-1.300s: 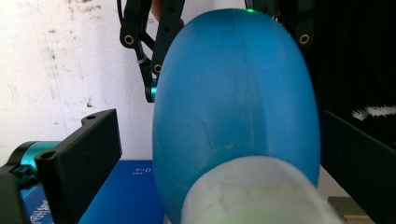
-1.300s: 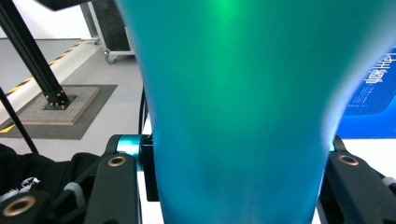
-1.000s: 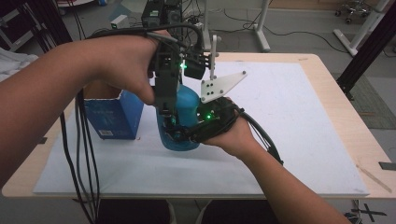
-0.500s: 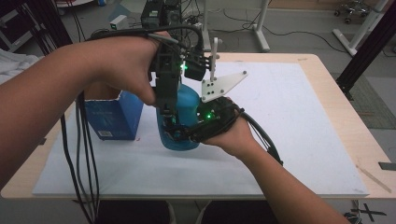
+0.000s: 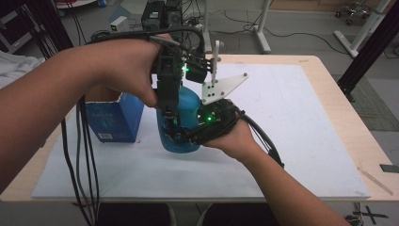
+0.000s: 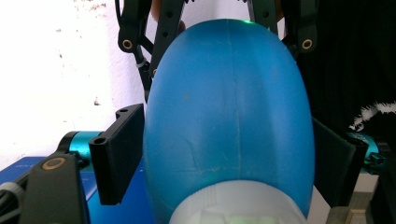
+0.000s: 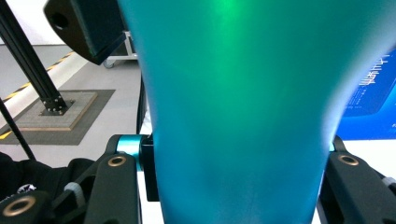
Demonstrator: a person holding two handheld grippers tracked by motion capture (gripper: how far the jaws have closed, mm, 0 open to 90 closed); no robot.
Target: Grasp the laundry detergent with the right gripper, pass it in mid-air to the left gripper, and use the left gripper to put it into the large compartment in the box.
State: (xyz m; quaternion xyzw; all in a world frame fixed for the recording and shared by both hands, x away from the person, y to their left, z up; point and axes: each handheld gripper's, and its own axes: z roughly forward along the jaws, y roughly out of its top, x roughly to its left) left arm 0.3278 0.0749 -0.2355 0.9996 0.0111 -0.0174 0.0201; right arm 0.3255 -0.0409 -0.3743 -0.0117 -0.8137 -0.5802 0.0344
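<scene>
Jaws of both grippers are closed on the blue bottle: the left gripper comes from above and holds its upper part, with one black jaw on each side of the body, and the right gripper holds its lower part from the side. This bottle stands upright on the white sheet of the worktop, just beside a blue box on its left.

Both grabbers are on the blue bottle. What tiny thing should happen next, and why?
Probably the left gripper should twist the pale cap, though that is a guess. It comes down over the blue bottle from above, jaws at each side, while the right gripper clamps the body low down, steadying it on the white sheet.
</scene>
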